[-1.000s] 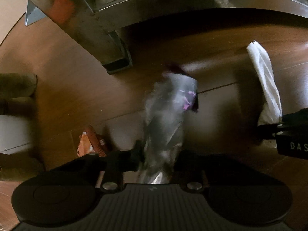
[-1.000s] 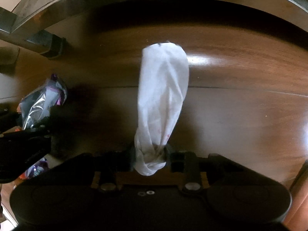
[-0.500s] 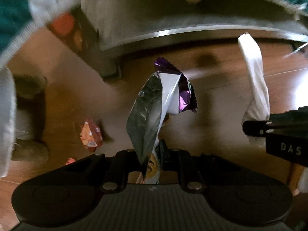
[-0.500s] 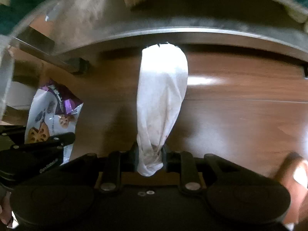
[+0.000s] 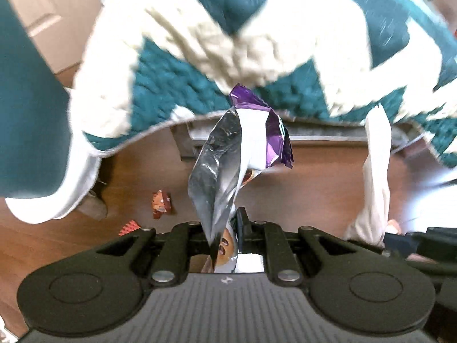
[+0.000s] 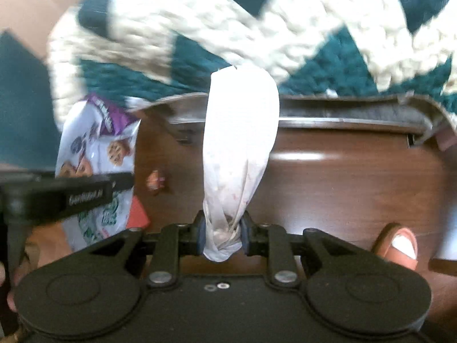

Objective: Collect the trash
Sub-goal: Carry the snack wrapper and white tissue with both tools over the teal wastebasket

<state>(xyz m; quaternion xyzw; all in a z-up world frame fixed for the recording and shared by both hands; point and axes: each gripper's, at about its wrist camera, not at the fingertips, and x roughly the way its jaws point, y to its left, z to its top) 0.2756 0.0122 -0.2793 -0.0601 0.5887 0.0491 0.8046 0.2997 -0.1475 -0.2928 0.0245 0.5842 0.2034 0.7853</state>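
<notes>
The cookie bag [image 5: 228,168], silver inside with purple and white print, stands up from the left hand-held gripper [image 5: 225,237], whose fingers are closed tight on its lower end. It hangs in the air above the floor [image 5: 314,194]. In the right wrist view the same bag [image 6: 97,157] shows at the left, with cookie pictures on its white face, and the left gripper's black finger crosses in front of it.

The tissue [image 6: 240,154], a crumpled white wad twisted at the bottom, is pinched between the fingers of the right hand-held gripper [image 6: 222,237], which are closed on its knotted end. It too is held clear of the floor. In the left wrist view it [image 5: 374,177] rises at the right edge.

On the brown wood floor lie two small wrappers: an orange-brown one [image 5: 161,203] left of the bag, and a red one [image 5: 128,227] nearer the left gripper. A teal and cream blanket [image 5: 257,43] fills the upper part of both views, blurred. A foot [image 6: 397,245] in a reddish slipper shows at the lower right of the right wrist view.
</notes>
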